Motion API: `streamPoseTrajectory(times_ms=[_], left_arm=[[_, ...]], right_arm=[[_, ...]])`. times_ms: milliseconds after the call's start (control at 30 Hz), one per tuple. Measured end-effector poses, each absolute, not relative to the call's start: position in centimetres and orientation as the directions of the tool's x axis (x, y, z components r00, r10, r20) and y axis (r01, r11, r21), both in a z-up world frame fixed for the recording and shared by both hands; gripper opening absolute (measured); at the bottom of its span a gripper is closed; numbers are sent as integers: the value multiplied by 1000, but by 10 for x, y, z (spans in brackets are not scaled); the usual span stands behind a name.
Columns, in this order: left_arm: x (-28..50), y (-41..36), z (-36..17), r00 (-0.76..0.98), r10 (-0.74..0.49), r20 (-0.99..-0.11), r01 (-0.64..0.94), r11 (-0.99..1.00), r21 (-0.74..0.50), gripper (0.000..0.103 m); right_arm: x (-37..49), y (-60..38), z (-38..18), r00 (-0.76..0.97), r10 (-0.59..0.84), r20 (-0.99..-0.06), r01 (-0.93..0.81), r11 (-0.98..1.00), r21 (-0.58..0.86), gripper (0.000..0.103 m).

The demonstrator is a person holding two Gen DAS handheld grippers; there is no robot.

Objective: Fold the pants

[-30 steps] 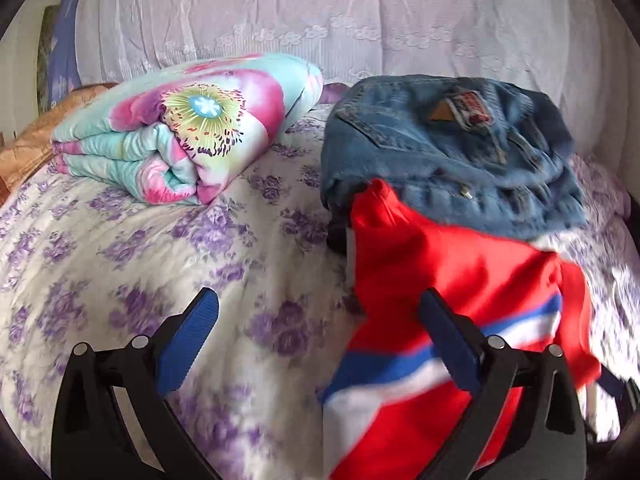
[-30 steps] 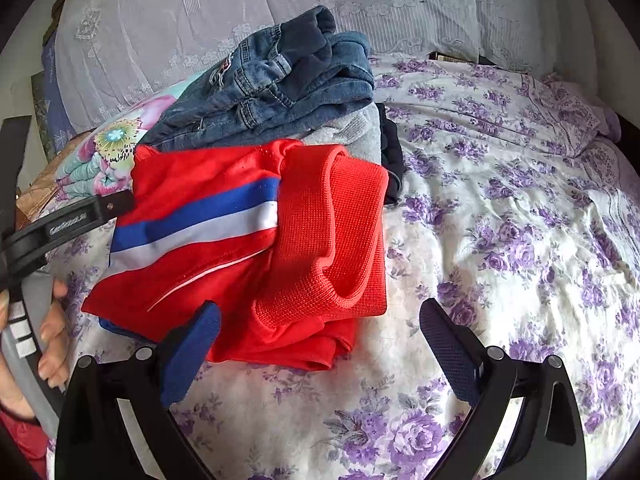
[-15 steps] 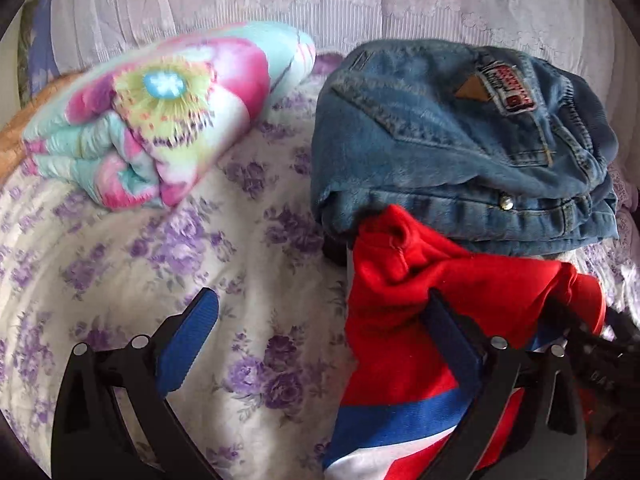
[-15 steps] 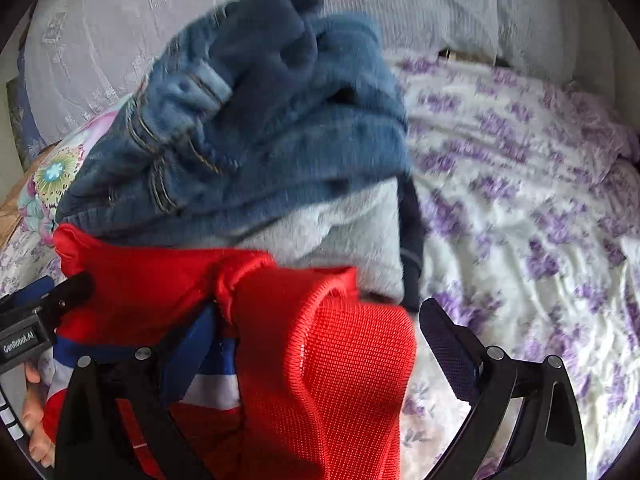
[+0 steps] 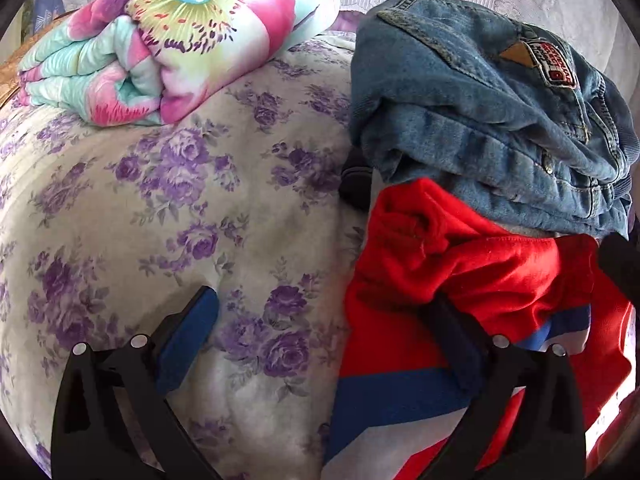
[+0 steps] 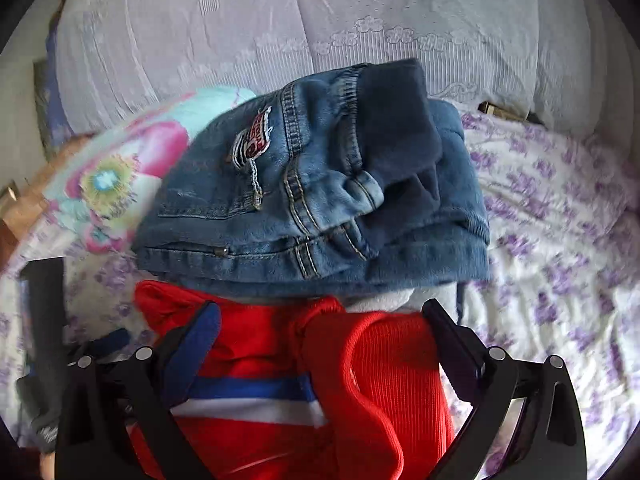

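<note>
Red pants (image 6: 360, 392): folded on bed (image 5: 160, 220), between spread fingers of right gripper (image 6: 320, 320). Left gripper (image 5: 324, 312): fingers apart, pants against right finger. Folded jeans (image 6: 320, 200): just beyond fingertips.

red pants (image 5: 460, 280): 1 | folded jeans (image 5: 480, 120): 1 | floral quilt (image 5: 168, 44): 1 | bedsheet (image 5: 160, 220): 1 | pillow (image 6: 280, 20): 1

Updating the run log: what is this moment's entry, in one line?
left gripper: open, beside red pants | right gripper: open, straddling red pants | jeans: folded behind
</note>
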State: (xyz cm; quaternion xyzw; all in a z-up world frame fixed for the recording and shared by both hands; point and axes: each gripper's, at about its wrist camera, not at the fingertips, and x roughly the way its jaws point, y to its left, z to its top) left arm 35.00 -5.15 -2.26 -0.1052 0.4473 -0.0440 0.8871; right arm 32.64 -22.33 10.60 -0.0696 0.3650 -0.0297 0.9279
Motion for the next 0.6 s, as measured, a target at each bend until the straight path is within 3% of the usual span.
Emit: streamPoseTrajectory(times_ms=[100,133,267,400,600], left_arm=[[349,-49,-23,593,-171,-787,-19,974,-226,99],[351,-47,-23,590,-172,-789,-23,973,-230,99],[351,-44,-21,591,-176,-787,-29,971,-239,99],[353,-43,-25,595,-177,-784,-30,970,-241,99],[354,-42,-25,585,-181,-791,-36,968,-248,99]], right_arm=[[303,-211,126,812,-283,-510,86,923,-376,99],[302,-212,131,821,-274,-501,88,928,-363,99],[339,-208,106,693,2,-721,-87,993,-81,100],[382,-193,66,623,-123,-773,-18,985,-171,100],[421,-186,76,614,-175,-770,36,980,-194,100]])
